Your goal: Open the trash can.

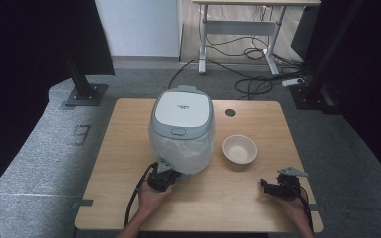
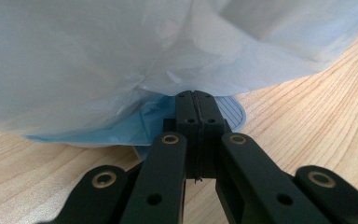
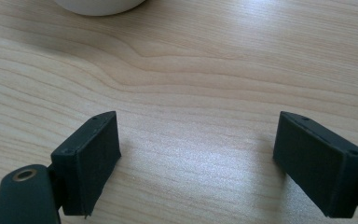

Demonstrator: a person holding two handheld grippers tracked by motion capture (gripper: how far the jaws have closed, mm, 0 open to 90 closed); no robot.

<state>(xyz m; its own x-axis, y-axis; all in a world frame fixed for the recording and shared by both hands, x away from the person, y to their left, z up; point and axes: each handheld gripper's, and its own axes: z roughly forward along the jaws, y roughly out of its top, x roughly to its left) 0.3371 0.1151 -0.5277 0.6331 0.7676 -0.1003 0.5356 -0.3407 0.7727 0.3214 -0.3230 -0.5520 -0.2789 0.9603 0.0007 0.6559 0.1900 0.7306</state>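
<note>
The rice cooker (image 1: 182, 130) sits near the middle of the wooden table (image 1: 109, 188), a little toward the far edge, with its grey and white lid down. A thin clear plastic bag (image 1: 196, 153) is wrapped around its lower body, reaching up to just under the lid. In my left gripper view that bag (image 2: 98, 60) hangs as a cloudy sheet across the top, and below it I can see a pale blue ribbed foot or base piece (image 2: 230, 114) resting on the wood.

My left gripper (image 1: 171, 174) is right at the near bottom edge of the cooker, and in its own view the left gripper (image 2: 196, 95) has its jaws clenched tight together, tips pushed up against the lower hem of the bag. I cannot tell for sure whether any plastic is pinched between them; a thin sliver seems to run along the seam.

To the right of the cooker, just beside it, stands an empty cream bowl (image 1: 239, 148), whose rim (image 3: 100, 5) peeks in at the top of my right gripper view.

My right gripper (image 1: 273, 187) rests low near the front right of the table, well apart from the cooker. Its jaws are released and stand wide, right gripper (image 3: 198, 154), with bare wood between them.
</note>
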